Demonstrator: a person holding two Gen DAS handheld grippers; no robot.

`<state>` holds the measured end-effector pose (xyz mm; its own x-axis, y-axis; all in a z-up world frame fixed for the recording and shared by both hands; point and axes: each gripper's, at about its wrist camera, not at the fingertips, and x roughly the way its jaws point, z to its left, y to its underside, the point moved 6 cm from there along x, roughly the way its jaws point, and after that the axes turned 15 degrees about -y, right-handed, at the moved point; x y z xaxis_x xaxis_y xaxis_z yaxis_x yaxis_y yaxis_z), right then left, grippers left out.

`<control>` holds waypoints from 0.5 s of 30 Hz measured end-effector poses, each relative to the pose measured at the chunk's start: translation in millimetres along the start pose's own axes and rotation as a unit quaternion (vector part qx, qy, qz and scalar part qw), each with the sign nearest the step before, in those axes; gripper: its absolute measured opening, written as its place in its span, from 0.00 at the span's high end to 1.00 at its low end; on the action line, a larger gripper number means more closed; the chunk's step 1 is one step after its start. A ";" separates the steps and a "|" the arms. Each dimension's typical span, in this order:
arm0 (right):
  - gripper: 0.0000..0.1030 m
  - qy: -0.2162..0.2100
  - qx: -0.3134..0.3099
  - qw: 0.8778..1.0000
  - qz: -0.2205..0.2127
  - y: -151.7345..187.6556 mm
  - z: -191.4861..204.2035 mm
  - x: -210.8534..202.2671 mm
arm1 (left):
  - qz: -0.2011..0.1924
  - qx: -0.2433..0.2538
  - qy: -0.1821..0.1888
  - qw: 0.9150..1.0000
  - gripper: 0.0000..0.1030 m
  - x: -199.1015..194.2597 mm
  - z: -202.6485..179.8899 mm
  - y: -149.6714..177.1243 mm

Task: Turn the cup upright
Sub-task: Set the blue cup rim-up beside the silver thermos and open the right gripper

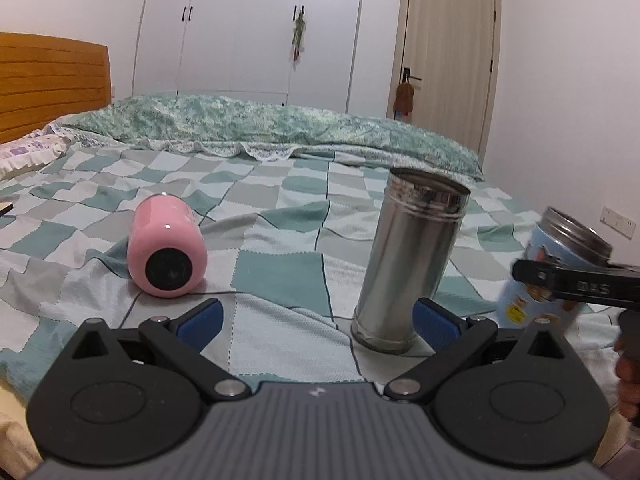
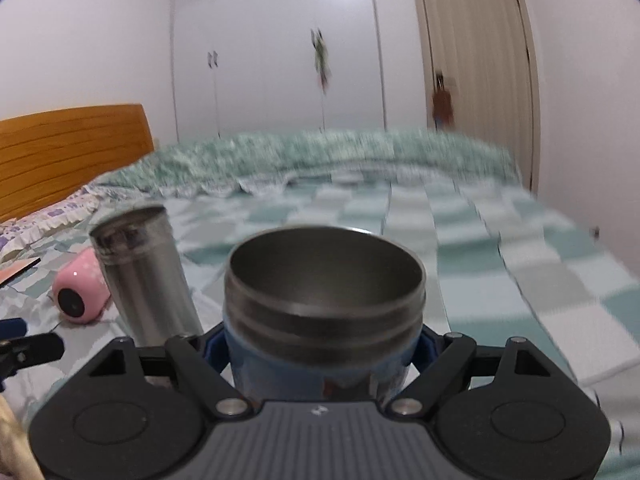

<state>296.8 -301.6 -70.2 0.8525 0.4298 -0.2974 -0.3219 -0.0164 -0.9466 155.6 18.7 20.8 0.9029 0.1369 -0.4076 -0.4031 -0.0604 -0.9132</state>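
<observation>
On the bed (image 1: 280,240), the right gripper (image 2: 320,344) grips a blue cup (image 2: 320,320), maybe slightly tilted; the left gripper (image 1: 316,320) gapes wide, pink cup (image 1: 166,248) at ten o'clock.

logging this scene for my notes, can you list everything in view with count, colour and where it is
pink cup: 1, pink with black base, lying on its side on the bed, left
steel cup: 1, silver, upright on the bed, centre
blue cup: 1, blue with steel rim, mouth up, in the right gripper
bed cover: 1, teal, grey and white checks
quilt: 1, green, far side
headboard: 1, wood
wardrobe: 1, white
door: 1, beige
left gripper: open, empty
right gripper: shut on blue cup
</observation>
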 end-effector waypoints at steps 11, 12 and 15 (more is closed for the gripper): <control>0.18 0.023 -0.035 0.999 0.020 14.2 2.5 53.7 | -0.020 -0.003 -0.015 1.000 0.00 -3.4 8.0 0.5; 0.18 0.024 -0.033 0.999 0.023 12.8 2.6 54.5 | -0.021 -0.003 -0.015 1.000 0.00 -3.5 8.4 1.2; 0.18 0.020 -0.027 0.999 0.028 13.0 0.6 55.4 | -0.025 -0.001 -0.020 0.999 0.00 -2.8 8.8 1.5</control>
<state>339.6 -277.5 -98.8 0.8501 0.3899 -0.3541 -0.3482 -0.0885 -0.9332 151.2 26.9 20.6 0.9149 0.1793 -0.3617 -0.3577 -0.0554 -0.9322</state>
